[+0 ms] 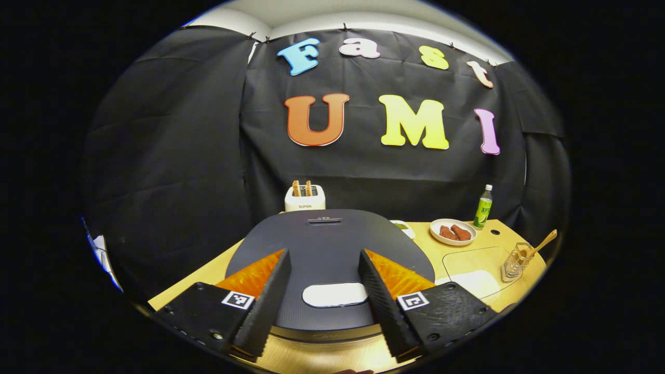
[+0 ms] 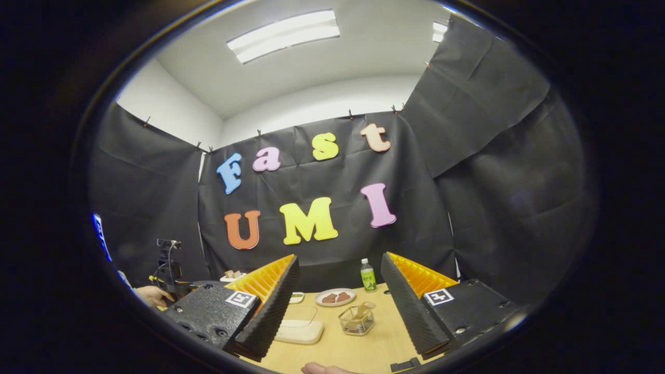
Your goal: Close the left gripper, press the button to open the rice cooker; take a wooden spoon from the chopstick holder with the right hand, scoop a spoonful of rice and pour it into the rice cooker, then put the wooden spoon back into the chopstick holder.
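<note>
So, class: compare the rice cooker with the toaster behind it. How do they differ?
The rice cooker is dark, wide and low with its lid shut; the toaster is white, small and boxy. The toaster has slices standing in its slots; the rice cooker's lid bears a white button. Both stand on the wooden table.

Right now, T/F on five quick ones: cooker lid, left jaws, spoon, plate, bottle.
1. The rice cooker lid is closed. True.
2. The left gripper has its jaws shut. False: they stand apart, on either side of the white button.
3. The wooden spoon is held by the right gripper. False: it stands in the chopstick holder, and the right jaws are open and empty.
4. A white plate with brown pieces sits on the table. True.
5. The green bottle lies on its side. False: it stands upright beside the plate.
</note>
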Available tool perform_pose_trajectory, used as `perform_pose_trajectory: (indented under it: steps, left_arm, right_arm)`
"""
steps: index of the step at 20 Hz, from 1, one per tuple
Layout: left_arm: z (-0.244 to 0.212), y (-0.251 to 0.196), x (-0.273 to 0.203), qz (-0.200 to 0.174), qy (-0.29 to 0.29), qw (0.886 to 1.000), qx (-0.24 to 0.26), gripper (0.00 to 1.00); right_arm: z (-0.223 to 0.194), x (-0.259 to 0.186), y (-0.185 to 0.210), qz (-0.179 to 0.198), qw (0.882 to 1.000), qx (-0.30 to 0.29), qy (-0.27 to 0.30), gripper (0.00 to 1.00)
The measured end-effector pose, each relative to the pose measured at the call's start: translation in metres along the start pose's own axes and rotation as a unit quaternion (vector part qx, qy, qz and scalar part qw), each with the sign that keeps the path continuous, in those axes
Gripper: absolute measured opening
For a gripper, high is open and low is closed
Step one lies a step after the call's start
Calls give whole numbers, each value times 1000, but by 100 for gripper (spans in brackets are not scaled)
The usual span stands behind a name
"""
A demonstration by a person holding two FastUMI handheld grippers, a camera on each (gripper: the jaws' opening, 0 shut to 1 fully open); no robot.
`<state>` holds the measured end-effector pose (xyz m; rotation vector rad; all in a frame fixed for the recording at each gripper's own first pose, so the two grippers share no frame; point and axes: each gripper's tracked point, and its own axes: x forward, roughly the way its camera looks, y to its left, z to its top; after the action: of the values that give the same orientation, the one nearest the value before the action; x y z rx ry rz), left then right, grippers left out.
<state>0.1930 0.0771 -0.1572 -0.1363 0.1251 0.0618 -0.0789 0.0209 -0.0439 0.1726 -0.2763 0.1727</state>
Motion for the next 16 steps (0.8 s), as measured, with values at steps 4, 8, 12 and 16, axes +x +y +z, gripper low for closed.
perform_pose_trajectory:
  steps: [4, 8, 12, 16]
  left_arm:
    - [-2, 1, 3, -1, -10, 1000, -18, 83]
    - [0, 2, 3, -1, -60, 998, -2, 84]
    - [-1, 3, 2, 12, -65, 998, 3, 72]
    - [3, 1, -4, 40, -47, 998, 30, 97]
  right_arm:
    - [2, 1, -1, -2, 1000, -3, 0, 100]
    - [5, -2, -3, -4, 1000, -5, -3, 92]
    - [10, -5, -5, -3, 1000, -2, -10, 100]
    - [13, -4, -9, -5, 1000, 5, -10, 100]
